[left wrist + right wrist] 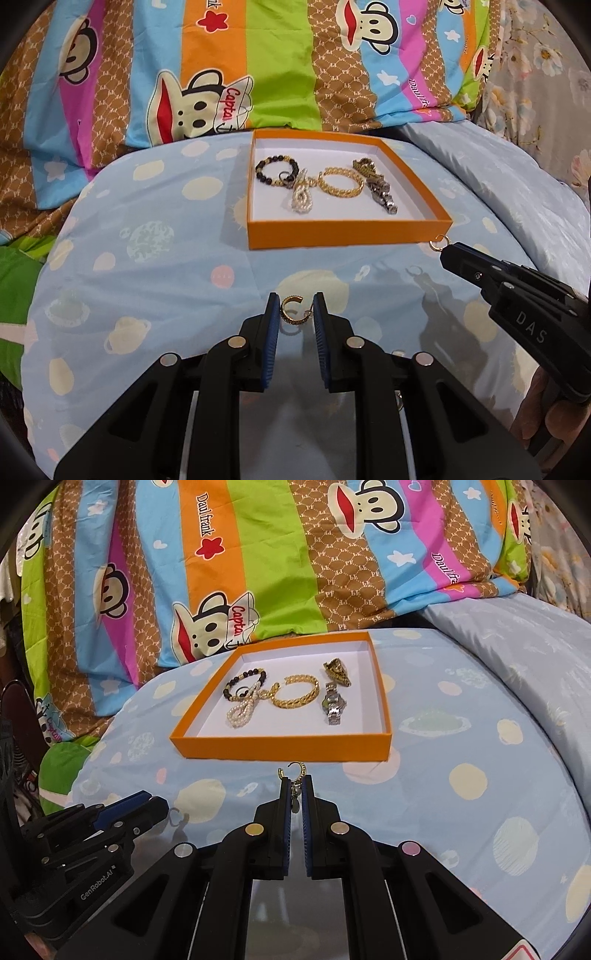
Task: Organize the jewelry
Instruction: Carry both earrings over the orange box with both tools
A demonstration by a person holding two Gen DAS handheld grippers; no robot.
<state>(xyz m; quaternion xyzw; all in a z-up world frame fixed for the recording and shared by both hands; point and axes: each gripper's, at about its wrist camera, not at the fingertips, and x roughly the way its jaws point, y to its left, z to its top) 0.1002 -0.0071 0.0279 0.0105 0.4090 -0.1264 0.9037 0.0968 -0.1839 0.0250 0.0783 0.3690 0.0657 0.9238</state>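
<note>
Gold earring (294,771) sits pinched in the closed fingers of the right gripper (295,794) just short of the orange box (280,747)'s near wall, likely bound inside, while the left gripper (295,310) stands open around a second earring (292,310) on the bed (166,266).
</note>
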